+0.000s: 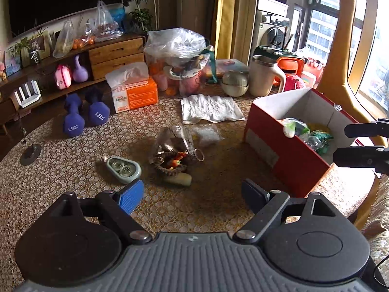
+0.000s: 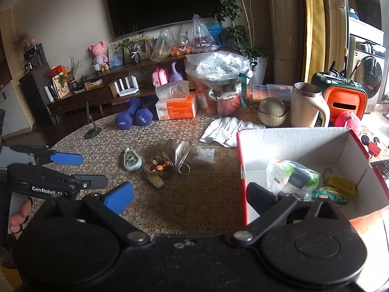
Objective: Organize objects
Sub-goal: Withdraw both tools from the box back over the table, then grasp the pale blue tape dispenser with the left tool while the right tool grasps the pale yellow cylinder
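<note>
**Loose clutter ahead of the left claw, box to its right**

The small heap of loose things (image 1: 173,157) was found mid-table: a beaded bracelet with a keyring, a crumpled clear wrapper and a pale oblong piece (image 1: 178,179) at its near edge, the oblong's long axis lying roughly crosswise to the claw. Just left of the heap a grey-green oval case (image 1: 124,168) was seen, lying slantwise. The red box (image 1: 287,150) stood well to the right, open-topped, with a few packets already inside (image 2: 294,177).

The heap was judged to lie straight ahead of the left gripper (image 1: 192,196), which was the nearer one; a short forward reach would likely be called for. Its jaws were spread wide and nothing was held or touched. The right gripper (image 2: 189,196) was placed at the near corner of the box, jaws likewise wide apart and empty, one finger (image 2: 261,200) seen against the box wall; contact could not be told
</note>
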A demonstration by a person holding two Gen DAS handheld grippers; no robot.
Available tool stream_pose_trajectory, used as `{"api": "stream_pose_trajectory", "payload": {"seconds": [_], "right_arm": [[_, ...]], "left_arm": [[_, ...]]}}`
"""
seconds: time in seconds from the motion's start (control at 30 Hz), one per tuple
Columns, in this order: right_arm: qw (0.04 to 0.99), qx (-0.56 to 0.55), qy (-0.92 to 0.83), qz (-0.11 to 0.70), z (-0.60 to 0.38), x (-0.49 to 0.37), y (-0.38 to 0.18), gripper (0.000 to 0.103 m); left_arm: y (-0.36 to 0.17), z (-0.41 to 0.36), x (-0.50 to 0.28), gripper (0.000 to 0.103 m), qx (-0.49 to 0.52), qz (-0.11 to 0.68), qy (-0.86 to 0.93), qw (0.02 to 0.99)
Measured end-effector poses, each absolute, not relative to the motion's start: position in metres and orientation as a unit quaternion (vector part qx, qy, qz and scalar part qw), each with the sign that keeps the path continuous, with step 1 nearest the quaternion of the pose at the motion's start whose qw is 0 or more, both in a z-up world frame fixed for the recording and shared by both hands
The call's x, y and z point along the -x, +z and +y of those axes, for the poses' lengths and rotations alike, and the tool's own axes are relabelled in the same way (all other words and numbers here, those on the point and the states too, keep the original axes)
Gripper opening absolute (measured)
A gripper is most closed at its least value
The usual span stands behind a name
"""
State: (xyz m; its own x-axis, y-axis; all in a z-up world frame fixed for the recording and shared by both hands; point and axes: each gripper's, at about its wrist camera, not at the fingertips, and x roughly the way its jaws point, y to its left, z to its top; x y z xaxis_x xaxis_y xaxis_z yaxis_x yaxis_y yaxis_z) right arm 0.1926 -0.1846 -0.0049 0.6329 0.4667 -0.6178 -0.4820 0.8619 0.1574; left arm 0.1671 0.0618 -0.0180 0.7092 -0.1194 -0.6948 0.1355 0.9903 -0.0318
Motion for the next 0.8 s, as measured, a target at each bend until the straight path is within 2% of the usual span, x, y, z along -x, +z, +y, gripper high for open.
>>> {"api": "stream_pose_trajectory", "payload": {"seconds": [0.4,0.8], "right_arm": [[0.879,0.070,0.309,0.358,-0.120,-0.211,-0.046,0.098],[0.857,0.115,0.334,0.374,-0.072,-0.246,-0.093,0.095]], "left_arm": [[-0.062,0.125,-0.199,0.088,-0.001,0.393,-0.016,0.919],[-0.097,0.147,-0.276,0.088,0.022,0.431,0.048,0.901]]}}
